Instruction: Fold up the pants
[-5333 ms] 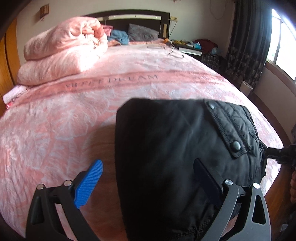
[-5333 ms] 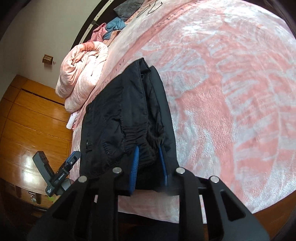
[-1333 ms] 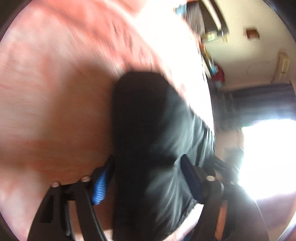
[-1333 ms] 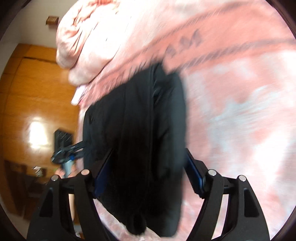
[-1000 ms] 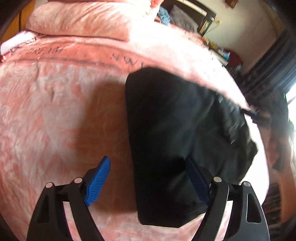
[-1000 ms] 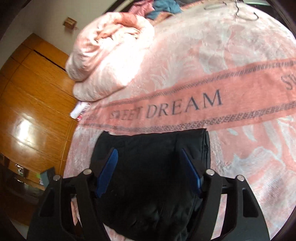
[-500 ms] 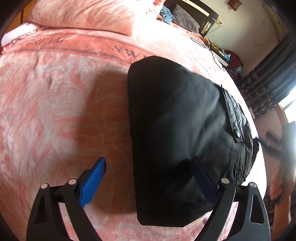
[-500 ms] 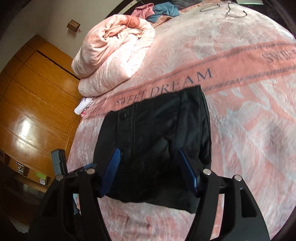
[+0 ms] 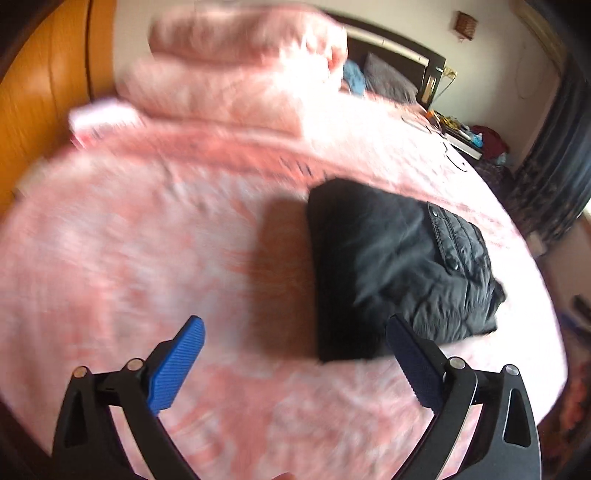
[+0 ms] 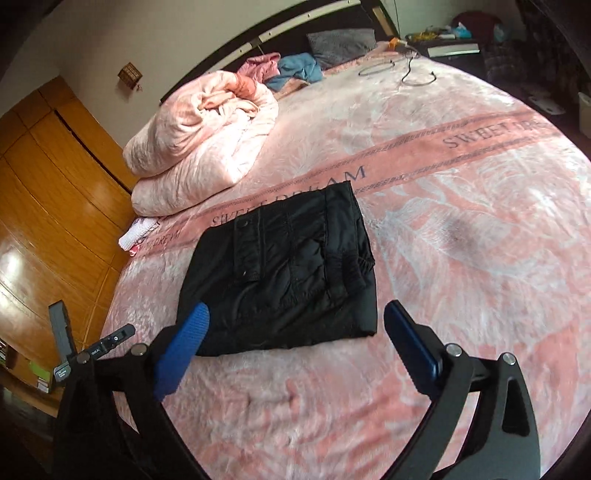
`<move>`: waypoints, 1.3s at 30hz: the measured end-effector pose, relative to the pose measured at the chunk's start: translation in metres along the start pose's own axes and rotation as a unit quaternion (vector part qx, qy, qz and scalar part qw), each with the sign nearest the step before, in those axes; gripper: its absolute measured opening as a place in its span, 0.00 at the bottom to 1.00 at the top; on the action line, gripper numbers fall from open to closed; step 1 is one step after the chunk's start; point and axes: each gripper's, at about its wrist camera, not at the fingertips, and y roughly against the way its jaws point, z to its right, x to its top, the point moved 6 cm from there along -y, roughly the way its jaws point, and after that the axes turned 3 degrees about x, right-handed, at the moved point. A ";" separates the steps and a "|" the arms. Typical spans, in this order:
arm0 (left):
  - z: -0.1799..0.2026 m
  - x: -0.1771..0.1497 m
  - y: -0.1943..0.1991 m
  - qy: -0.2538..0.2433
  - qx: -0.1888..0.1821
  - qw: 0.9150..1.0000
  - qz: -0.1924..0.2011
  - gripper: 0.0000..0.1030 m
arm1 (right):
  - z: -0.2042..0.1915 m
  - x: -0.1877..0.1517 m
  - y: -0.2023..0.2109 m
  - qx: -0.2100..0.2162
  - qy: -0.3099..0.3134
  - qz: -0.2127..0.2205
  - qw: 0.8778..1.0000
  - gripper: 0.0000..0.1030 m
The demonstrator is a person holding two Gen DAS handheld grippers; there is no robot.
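We see the black pants [image 10: 280,273] lying folded into a compact rectangle on the pink bed [image 10: 461,229], just below the printed band that reads "SWEET DREAM" [image 10: 288,199]. A snap-buttoned pocket flap faces up on the pants. From the pants, a rolled pink quilt [image 10: 199,140] sits farther up the bed toward the dark headboard [image 10: 295,26], with a small white cloth [image 10: 135,234] lying between the pants and the quilt at the bed's edge. Beyond the quilt from the pants we find blue and pink clothes [image 10: 295,68] and a grey pillow [image 10: 341,42]. The left gripper [image 9: 295,360] hovers short of the pants, its blue-padded jaws opening wide with only bedspread between them. The right gripper [image 10: 293,345] likewise stands clear of the near edge of the pants, jaws opening and holding nothing. We see no containers in either view.
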 end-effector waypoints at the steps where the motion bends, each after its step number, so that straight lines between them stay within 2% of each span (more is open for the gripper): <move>1: 0.001 -0.004 0.016 -0.010 0.017 1.000 0.013 0.96 | -0.006 -0.007 0.018 -0.012 0.010 0.020 1.000 0.97; 2: 0.002 -0.011 0.038 -0.023 0.043 0.998 0.033 0.96 | -0.014 -0.016 0.037 -0.026 0.022 0.042 0.999 0.97; 4: 0.002 -0.023 0.071 -0.028 0.070 0.995 0.059 0.96 | -0.031 -0.036 0.075 -0.058 0.043 0.079 0.994 0.97; 6: 0.004 -0.038 0.102 -0.028 0.077 0.994 0.073 0.96 | -0.047 -0.061 0.111 -0.088 0.048 0.111 0.989 0.97; 11: 0.003 -0.077 0.176 0.009 0.049 0.993 0.112 0.96 | -0.087 -0.118 0.166 -0.102 0.086 0.132 0.982 0.97; 13: 0.004 -0.091 0.202 0.021 0.024 0.992 0.120 0.96 | -0.103 -0.137 0.181 -0.096 0.100 0.131 0.982 0.97; 16: 0.009 -0.109 0.232 0.015 0.012 0.993 0.118 0.96 | -0.121 -0.158 0.202 -0.100 0.107 0.140 0.979 0.97; 18: 0.016 -0.122 0.248 0.001 0.019 0.993 0.119 0.96 | -0.132 -0.168 0.209 -0.087 0.106 0.131 0.982 0.97; 22: 0.023 -0.136 0.269 -0.006 0.011 0.992 0.122 0.96 | -0.149 -0.183 0.214 -0.102 0.122 0.109 0.981 0.97; 25: 0.027 -0.142 0.280 -0.022 0.029 0.991 0.128 0.96 | -0.158 -0.189 0.219 -0.109 0.135 0.109 0.979 0.97; 28: 0.030 -0.142 0.287 -0.030 0.029 0.990 0.136 0.96 | -0.163 -0.189 0.222 -0.119 0.142 0.113 0.976 0.97; 39: 0.044 -0.146 0.275 -0.048 0.023 0.991 0.121 0.96 | -0.163 -0.180 0.224 -0.145 0.153 0.129 0.969 0.97</move>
